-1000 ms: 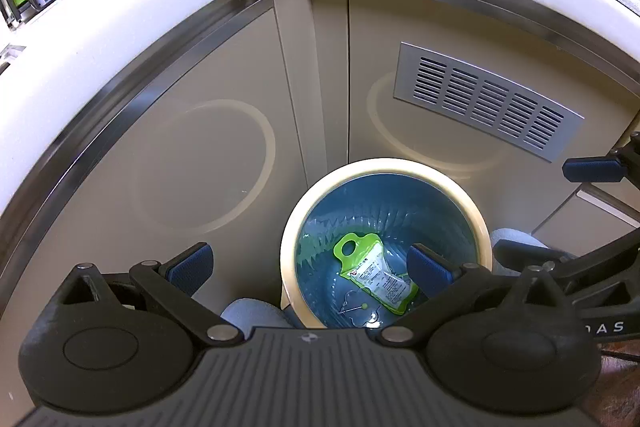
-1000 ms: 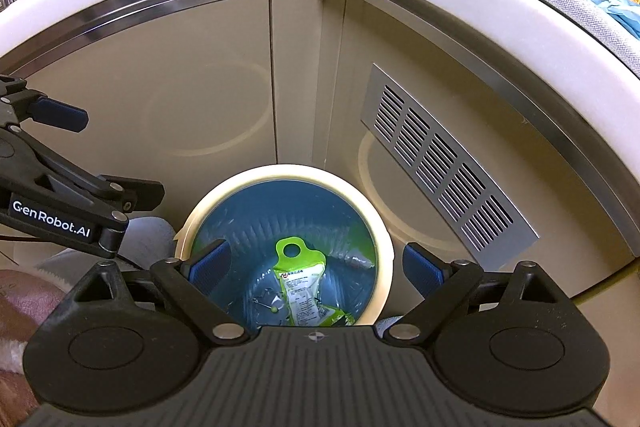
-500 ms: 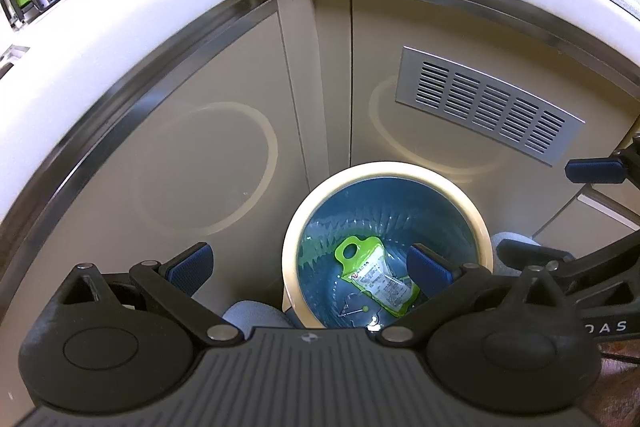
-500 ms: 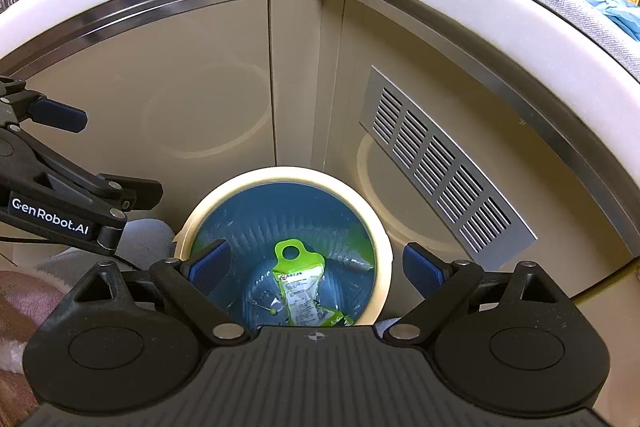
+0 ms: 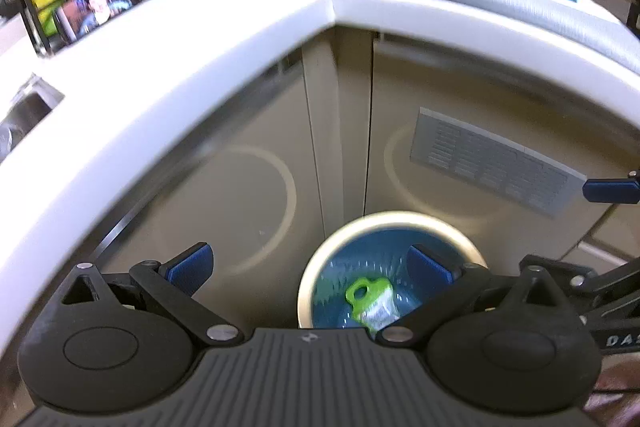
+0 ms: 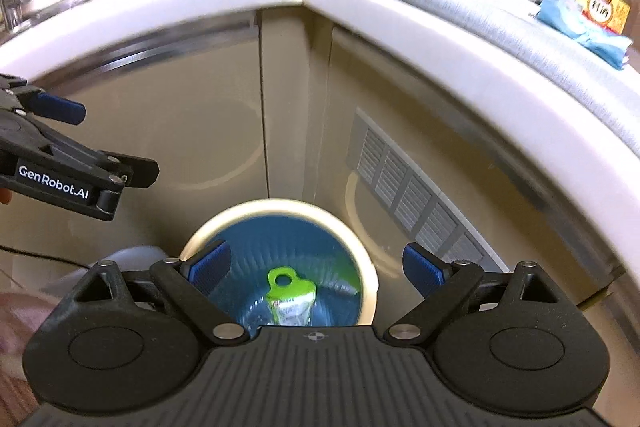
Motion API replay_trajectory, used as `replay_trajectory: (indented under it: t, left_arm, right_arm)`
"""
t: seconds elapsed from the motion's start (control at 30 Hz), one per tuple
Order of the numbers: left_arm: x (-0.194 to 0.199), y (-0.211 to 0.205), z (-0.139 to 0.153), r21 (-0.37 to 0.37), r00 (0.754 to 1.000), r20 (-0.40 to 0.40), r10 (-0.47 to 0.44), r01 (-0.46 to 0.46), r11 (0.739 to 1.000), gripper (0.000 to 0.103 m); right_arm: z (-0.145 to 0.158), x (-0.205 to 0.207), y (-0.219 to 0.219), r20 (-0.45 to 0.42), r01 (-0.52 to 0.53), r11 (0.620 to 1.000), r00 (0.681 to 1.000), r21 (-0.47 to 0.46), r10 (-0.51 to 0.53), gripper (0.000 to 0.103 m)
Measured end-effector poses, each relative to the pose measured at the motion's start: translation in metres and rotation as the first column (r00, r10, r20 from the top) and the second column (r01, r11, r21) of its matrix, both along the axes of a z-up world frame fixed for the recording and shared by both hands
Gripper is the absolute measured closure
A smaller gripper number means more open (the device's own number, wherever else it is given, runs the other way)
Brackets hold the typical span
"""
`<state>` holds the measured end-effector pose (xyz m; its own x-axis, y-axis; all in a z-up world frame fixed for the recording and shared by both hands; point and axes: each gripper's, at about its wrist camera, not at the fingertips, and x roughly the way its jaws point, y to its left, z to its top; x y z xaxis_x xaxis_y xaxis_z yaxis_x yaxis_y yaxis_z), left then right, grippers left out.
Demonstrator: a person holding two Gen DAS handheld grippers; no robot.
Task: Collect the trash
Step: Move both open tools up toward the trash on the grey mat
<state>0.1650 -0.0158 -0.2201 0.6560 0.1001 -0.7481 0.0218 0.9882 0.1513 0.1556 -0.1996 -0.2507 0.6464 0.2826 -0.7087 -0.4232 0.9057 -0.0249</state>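
Both tools hang spread wide and empty above the round cream-rimmed bin with a blue liner: the left tool, the right tool. A green-topped plastic packet lies at the bin's bottom (blurred). The white tabletop curves overhead.

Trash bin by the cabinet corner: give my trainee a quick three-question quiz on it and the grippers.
1. True or false: the left gripper holds the green packet.
2. Where does the green packet lie: A on the counter, B inside the bin, C on the floor?
3. Fill in: the bin's liner is ____ in colour.

Key: 1 false, both the left and the right gripper are open and empty. 2 B. 3 blue.
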Motion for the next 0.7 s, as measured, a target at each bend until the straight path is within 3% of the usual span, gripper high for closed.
replay_trajectory:
  t: [0.33,0.7]
  left_arm:
    - [0.011,-0.009,0.047,-0.002,0.991,0.134,-0.012,0.013,1.000,0.000]
    - [0.025,-0.011,0.067,-0.015,0.985,0.169,-0.024,0.027,1.000,0.000]
  right_arm:
    - [0.058,0.007,-0.024,0.142,0.033,0.993,0.989,0.110,-0.049,0.009]
    - [0.092,0.023,-0.052,0.235,0.090,0.983,0.964,0.160,-0.127,0.006]
